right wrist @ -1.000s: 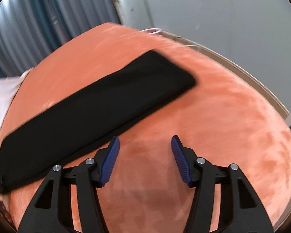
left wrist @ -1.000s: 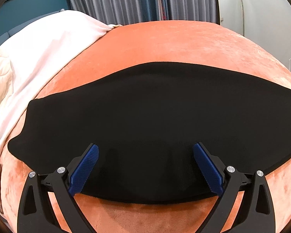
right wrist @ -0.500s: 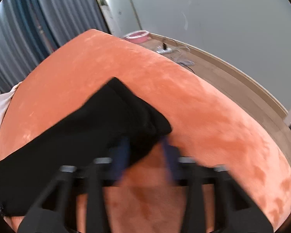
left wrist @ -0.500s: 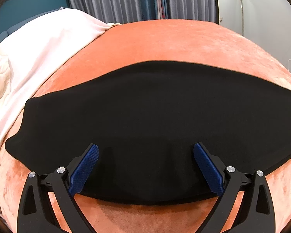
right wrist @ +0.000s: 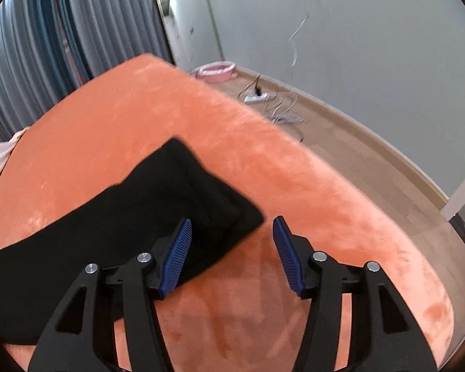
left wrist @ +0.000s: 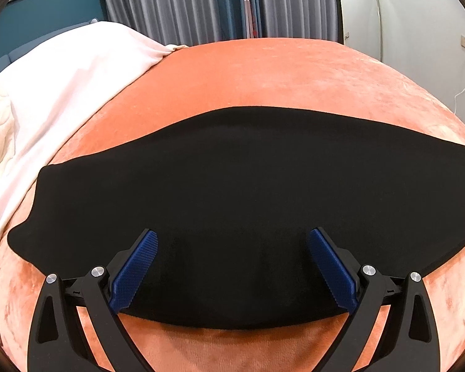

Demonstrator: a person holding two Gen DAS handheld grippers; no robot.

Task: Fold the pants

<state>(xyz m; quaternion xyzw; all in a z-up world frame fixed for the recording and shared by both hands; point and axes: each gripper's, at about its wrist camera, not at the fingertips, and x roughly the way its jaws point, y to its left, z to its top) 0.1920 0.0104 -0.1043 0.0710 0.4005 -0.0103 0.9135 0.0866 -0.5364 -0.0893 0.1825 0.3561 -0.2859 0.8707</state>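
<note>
Pants (left wrist: 248, 186) lie beneath both spread hand-held grippers, seemingly untouched.

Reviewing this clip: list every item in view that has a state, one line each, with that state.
black pants: lying flat on the orange bed cover, folded lengthwise into a long strip, not gripped
left gripper: open, fingers spread wide over the pants
right gripper: open, at the end of the pants, holding nothing
white blanket: rumpled, pushed to the bed's side
</note>
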